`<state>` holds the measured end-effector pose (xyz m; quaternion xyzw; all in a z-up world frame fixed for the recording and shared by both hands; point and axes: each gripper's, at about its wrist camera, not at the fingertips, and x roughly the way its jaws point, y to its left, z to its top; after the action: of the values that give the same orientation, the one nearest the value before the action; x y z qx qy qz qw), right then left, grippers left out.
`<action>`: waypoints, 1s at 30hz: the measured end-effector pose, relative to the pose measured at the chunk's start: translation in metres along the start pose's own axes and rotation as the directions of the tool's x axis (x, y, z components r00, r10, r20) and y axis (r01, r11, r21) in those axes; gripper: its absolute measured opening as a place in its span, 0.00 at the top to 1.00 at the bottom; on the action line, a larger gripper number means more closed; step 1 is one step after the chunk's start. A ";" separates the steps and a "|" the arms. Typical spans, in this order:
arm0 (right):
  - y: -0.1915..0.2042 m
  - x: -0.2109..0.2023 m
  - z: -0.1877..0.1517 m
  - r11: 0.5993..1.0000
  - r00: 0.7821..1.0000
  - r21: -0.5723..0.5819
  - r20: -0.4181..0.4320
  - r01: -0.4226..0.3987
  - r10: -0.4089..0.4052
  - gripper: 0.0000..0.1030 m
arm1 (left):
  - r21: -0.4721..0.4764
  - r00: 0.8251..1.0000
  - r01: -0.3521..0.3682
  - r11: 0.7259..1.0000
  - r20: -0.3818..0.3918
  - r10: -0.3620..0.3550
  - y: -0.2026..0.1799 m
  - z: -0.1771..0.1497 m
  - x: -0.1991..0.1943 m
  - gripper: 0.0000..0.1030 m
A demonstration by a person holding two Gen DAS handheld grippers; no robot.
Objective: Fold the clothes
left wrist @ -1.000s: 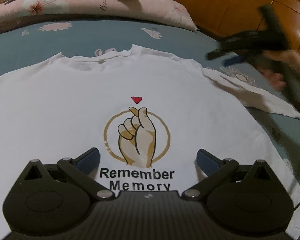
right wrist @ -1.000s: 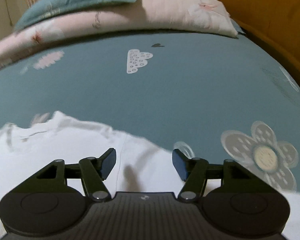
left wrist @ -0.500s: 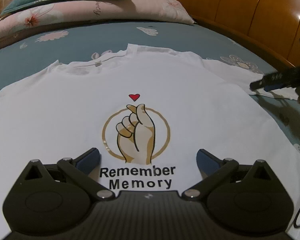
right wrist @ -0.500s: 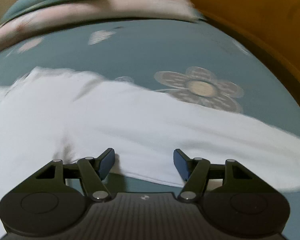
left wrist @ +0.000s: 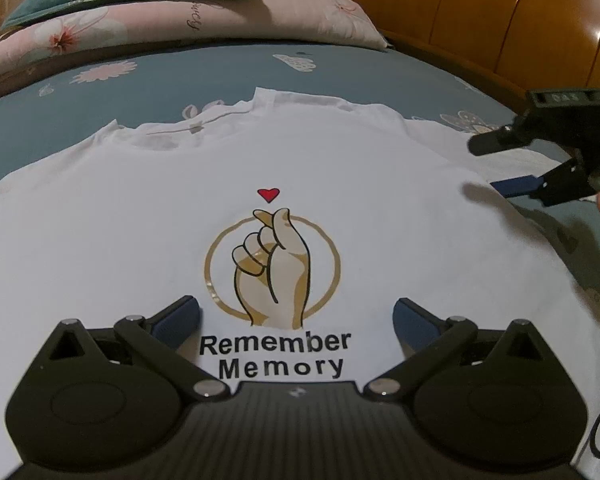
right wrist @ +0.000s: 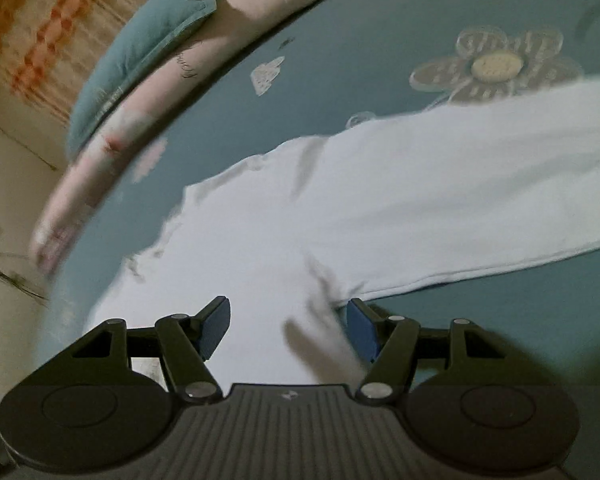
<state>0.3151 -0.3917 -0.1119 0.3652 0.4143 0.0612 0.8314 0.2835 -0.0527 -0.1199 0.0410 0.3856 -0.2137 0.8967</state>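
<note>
From the left wrist: white T-shirt (left wrist: 340, 184) spread flat on the blue bedsheet (left wrist: 140, 92), print up; left gripper (left wrist: 296, 316) spread wide above its hem, right gripper (left wrist: 496, 164) (jaws apart, empty) at the shirt's right shoulder. From the right wrist: only the sleeve (right wrist: 460, 184), blurred pillows (right wrist: 148, 60).

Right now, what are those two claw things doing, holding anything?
Left gripper: open, holding nothing, above the white T-shirt.
Right gripper: open, holding nothing, by the shirt's sleeve.
</note>
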 end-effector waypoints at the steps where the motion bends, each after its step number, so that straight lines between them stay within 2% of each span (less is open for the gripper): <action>1: -0.002 0.002 0.000 1.000 1.000 0.020 -0.001 -0.009 0.009 0.33 | -0.001 1.000 0.001 1.000 0.000 -0.001 0.000 0.000 0.000 0.01; 3: -0.005 0.005 0.000 0.999 1.000 0.037 0.014 -0.022 0.022 0.33 | -0.002 1.000 0.003 1.000 0.000 -0.003 0.000 0.000 -0.001 0.01; 5: -0.005 0.003 0.004 1.000 0.997 0.018 0.072 0.000 -0.001 0.33 | -0.003 1.000 0.004 1.000 0.000 -0.004 0.001 0.000 -0.001 0.01; 8: -0.005 -0.003 0.016 0.992 0.978 -0.034 0.172 0.125 -0.118 0.33 | -0.003 1.000 0.005 1.000 -0.001 -0.005 0.000 0.000 -0.001 0.01; 11: -0.009 -0.011 0.017 0.997 0.986 -0.022 0.152 0.079 -0.075 0.33 | -0.002 1.000 0.004 1.000 0.000 -0.004 0.000 0.000 -0.002 0.01; 14: -0.004 -0.020 0.007 0.995 0.989 -0.069 0.133 0.068 -0.058 0.32 | 0.000 1.000 0.002 1.000 0.000 -0.002 0.000 0.000 -0.001 0.01; 20: 0.005 -0.015 -0.017 0.994 0.998 -0.094 0.015 -0.064 0.066 0.32 | 0.000 1.000 0.003 1.000 -0.001 -0.003 0.000 0.001 -0.001 0.01; 22: 0.008 -0.008 -0.020 0.992 0.999 -0.116 -0.010 -0.039 0.038 0.32 | 0.001 1.000 0.004 1.000 -0.002 -0.004 0.001 0.001 -0.001 0.01; 25: 0.018 -0.013 -0.021 0.988 1.000 -0.153 0.015 0.008 -0.006 0.35 | 0.000 1.000 0.005 1.000 -0.008 -0.005 0.001 0.002 -0.001 0.01; 29: 0.032 -0.022 -0.022 0.977 0.996 -0.200 0.060 0.071 -0.060 0.31 | -0.010 1.000 0.008 1.000 -0.017 -0.008 0.002 0.003 -0.002 0.01; 30: 0.037 -0.021 -0.024 0.976 0.998 -0.211 0.048 0.054 -0.045 0.30 | -0.011 1.000 0.009 1.000 -0.018 -0.010 0.003 0.003 -0.002 0.01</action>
<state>0.2916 -0.3598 -0.0836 0.2654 0.3961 0.0764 0.8757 0.2849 -0.0502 -0.1166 0.0363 0.3952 -0.2155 0.8922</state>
